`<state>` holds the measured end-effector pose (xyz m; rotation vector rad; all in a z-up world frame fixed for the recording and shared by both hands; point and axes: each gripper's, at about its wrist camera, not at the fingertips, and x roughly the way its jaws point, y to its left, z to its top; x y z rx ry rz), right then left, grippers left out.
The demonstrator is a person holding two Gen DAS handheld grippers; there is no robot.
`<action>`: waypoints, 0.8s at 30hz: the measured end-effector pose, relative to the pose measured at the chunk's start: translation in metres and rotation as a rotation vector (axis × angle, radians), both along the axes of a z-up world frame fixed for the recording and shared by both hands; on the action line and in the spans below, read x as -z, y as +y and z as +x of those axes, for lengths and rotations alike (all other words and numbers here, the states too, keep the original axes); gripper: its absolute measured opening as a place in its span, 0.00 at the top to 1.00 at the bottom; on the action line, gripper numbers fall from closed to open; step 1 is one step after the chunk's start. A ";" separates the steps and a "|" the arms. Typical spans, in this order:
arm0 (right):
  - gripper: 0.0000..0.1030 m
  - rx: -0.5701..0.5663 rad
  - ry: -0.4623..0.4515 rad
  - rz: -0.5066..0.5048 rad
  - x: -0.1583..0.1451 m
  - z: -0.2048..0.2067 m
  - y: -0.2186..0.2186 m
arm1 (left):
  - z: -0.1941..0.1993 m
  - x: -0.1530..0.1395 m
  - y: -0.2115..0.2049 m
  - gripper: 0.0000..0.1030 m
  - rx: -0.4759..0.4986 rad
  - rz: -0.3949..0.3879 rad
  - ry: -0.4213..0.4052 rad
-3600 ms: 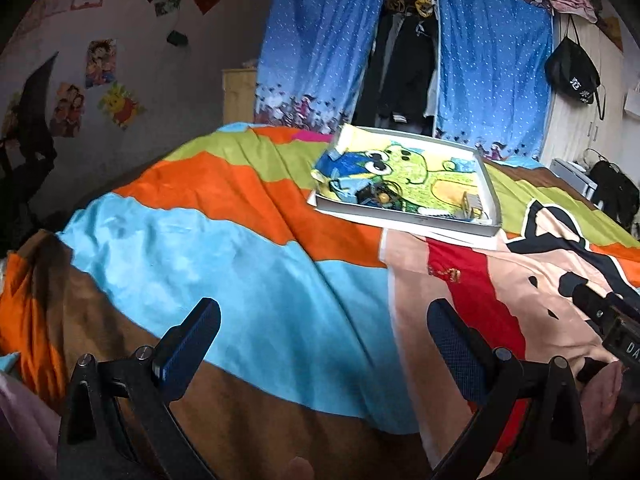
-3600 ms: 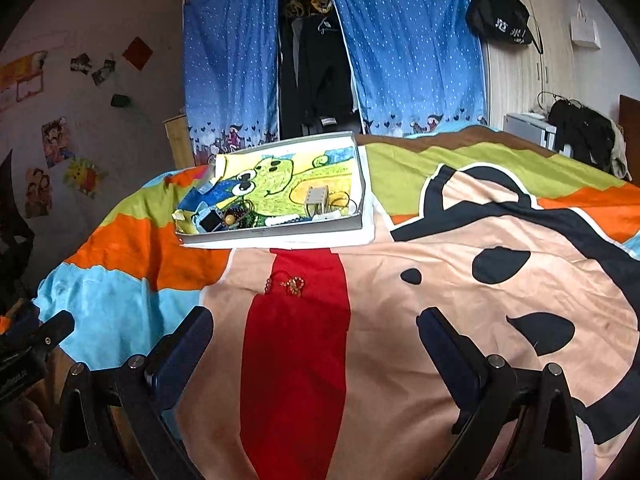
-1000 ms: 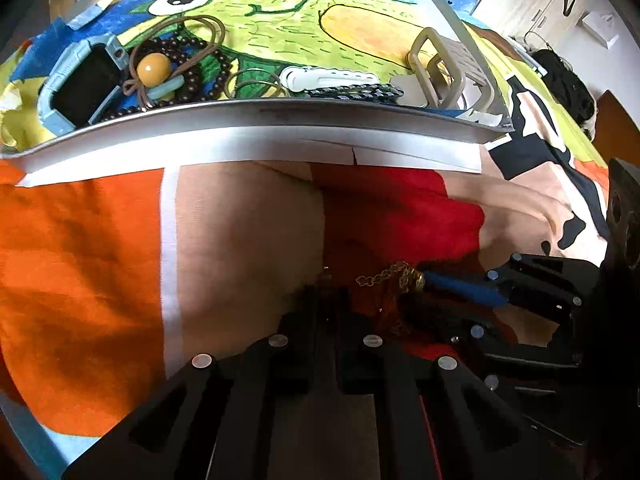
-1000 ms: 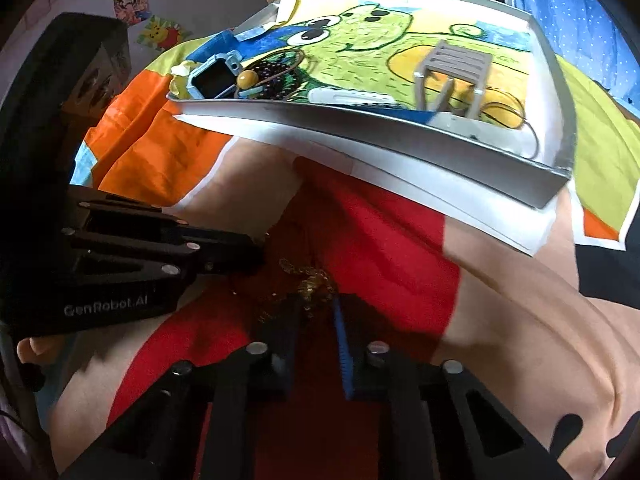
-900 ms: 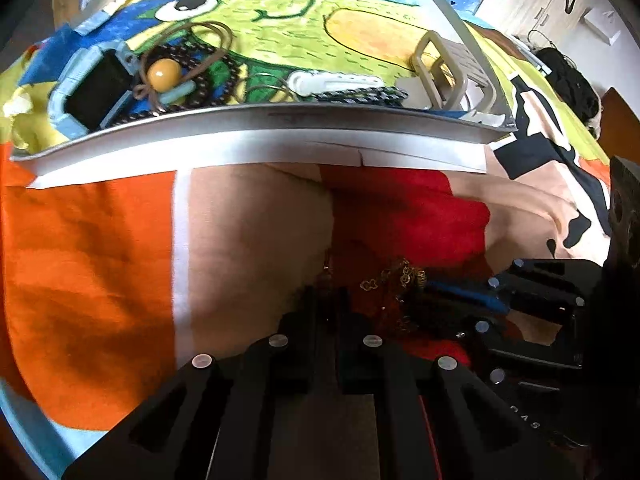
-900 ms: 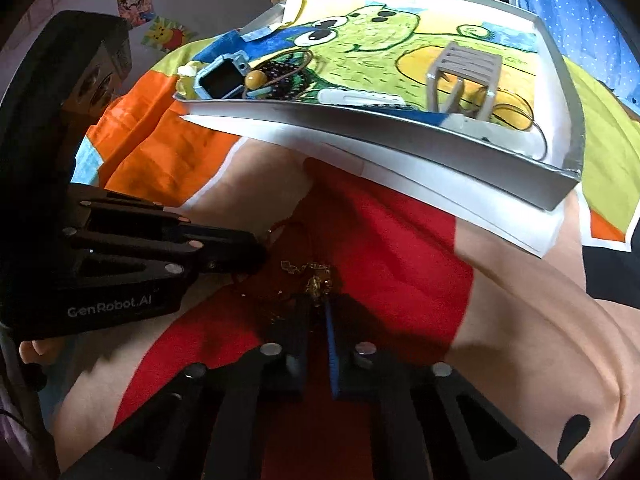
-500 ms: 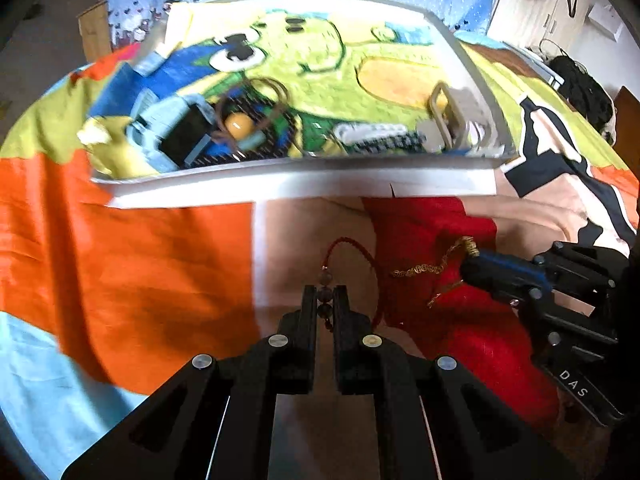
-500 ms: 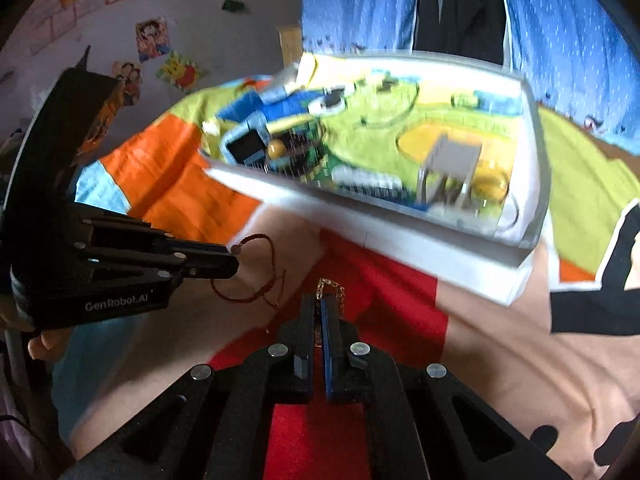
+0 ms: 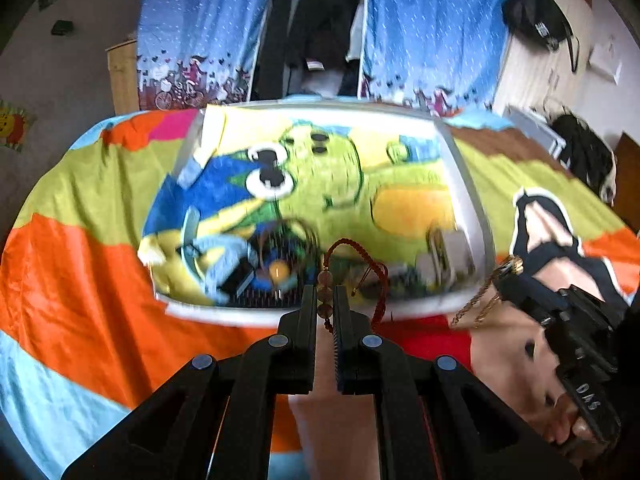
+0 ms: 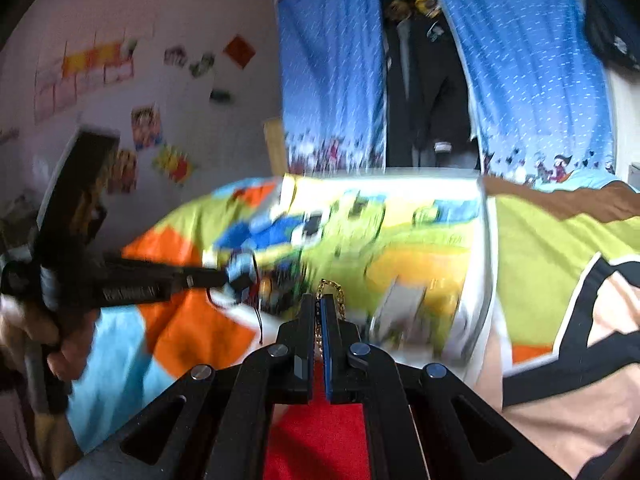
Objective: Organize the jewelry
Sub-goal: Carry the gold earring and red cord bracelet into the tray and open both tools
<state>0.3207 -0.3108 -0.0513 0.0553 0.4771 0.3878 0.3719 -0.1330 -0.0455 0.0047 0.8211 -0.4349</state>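
White letters "DAS" legible on black body of right gripper [image 9: 505, 276], seen from left wrist view. Lettering on side of left gripper [image 10: 236, 276] in right wrist view, too blurred to read. White print on black bag [image 9: 536, 20] hanging on wall, unreadable. Posters [image 10: 146, 128] on wall smeared, nothing legible.

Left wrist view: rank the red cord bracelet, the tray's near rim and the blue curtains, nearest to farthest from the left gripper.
1. red cord bracelet, pinched in the left gripper.
2. tray's near rim, just ahead, below the fingertips.
3. blue curtains, at the back of the room.
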 end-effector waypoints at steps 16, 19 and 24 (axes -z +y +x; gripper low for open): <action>0.97 0.058 0.060 0.026 0.026 0.089 0.005 | 0.084 0.024 -0.007 0.95 -0.030 -0.025 0.074; 0.96 0.066 0.085 -0.016 0.035 0.091 0.009 | 0.088 0.032 -0.009 0.95 -0.017 -0.018 0.106; 0.96 0.089 0.105 -0.072 0.041 0.090 0.011 | 0.089 0.040 -0.013 0.95 -0.025 0.011 0.135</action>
